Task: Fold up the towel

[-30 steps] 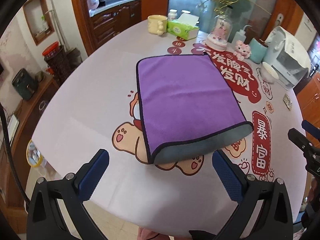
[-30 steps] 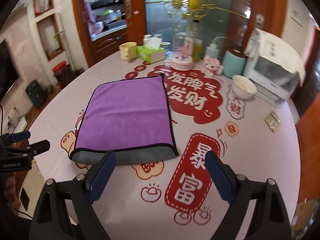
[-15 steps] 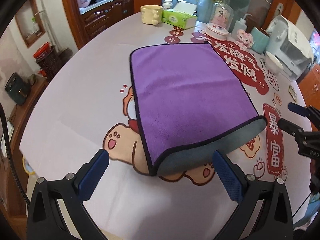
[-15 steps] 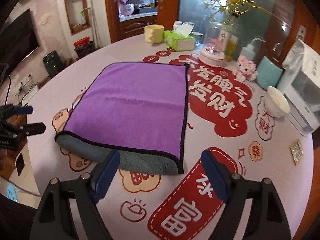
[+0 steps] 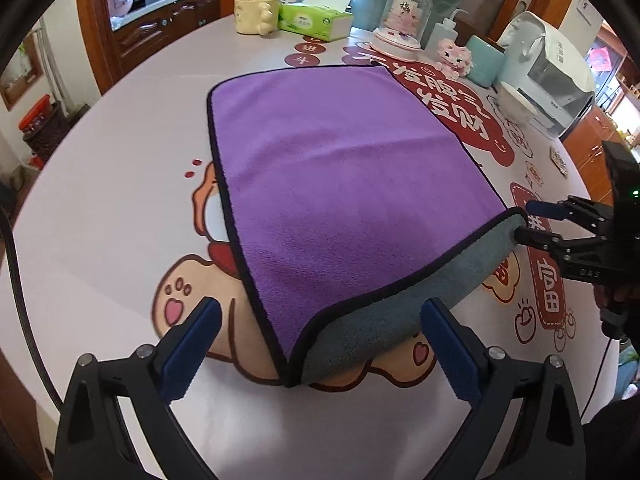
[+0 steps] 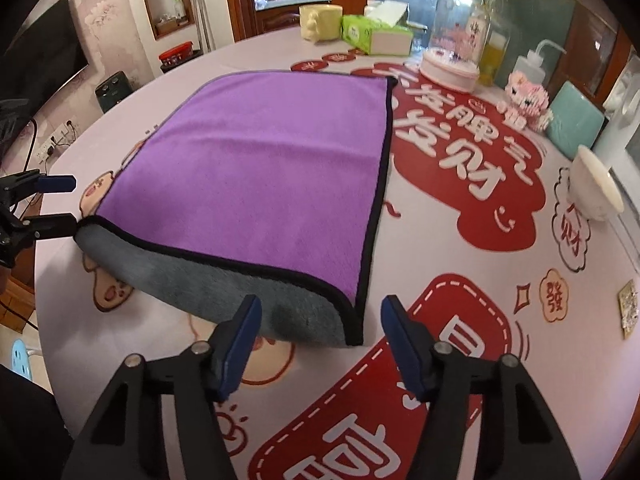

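Observation:
A purple towel (image 5: 340, 184) with a black hem and grey underside lies folded once on the table, its grey fold facing me; it also shows in the right wrist view (image 6: 260, 176). My left gripper (image 5: 320, 344) is open, its jaws astride the towel's near left corner. My right gripper (image 6: 320, 340) is open, its jaws astride the near right corner. Each gripper shows at the edge of the other view: the right one (image 5: 528, 222), the left one (image 6: 66, 202), both at the towel's fold ends.
The round table (image 5: 100, 216) has a printed cloth with red patches. At the far side stand a yellow mug (image 5: 256, 14), a tissue box (image 5: 316, 22), a glass dome (image 5: 404, 20), a white bowl (image 6: 596, 188) and a white appliance (image 5: 552, 76).
Both grippers have moved forward and down toward the towel's near fold. The towel's corners now lie between the open jaws. The towel itself has not moved.

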{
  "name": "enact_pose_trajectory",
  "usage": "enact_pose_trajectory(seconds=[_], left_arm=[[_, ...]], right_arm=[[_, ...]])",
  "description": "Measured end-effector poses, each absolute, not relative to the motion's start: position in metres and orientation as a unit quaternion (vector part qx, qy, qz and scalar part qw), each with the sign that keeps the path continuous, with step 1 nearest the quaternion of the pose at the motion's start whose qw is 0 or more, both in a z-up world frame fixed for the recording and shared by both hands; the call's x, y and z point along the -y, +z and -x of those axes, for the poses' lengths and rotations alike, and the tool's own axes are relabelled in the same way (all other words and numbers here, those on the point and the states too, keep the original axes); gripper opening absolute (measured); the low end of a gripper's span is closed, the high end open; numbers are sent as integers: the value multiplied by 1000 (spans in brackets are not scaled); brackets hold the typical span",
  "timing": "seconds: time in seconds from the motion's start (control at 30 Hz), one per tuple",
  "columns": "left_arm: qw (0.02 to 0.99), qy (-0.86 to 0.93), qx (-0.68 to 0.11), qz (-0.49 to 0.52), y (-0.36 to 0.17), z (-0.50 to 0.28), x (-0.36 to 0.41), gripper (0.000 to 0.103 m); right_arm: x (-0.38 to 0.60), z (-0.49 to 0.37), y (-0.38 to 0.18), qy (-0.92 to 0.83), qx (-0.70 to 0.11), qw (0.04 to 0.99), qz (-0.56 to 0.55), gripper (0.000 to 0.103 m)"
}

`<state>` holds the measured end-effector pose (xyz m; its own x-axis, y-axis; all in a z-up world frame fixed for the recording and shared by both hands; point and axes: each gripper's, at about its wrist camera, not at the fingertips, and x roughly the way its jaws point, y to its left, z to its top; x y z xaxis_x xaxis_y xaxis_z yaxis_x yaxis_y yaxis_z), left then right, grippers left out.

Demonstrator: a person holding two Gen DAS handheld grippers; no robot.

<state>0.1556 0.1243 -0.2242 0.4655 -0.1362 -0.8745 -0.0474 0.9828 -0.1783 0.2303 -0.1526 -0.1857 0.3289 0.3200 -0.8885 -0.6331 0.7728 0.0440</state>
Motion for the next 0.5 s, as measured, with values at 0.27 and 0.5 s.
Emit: enact_pose_trajectory(seconds=[0.27,0.5], left_arm=[[840,-55,-528,110,-236,-161,-125,78],[824,-67,-551,115,-247,-160,-121,52]], right_arm=[[157,-236,-198,296,-507,795,153,48],[155,-236,-199,306,-507,791,150,39]])
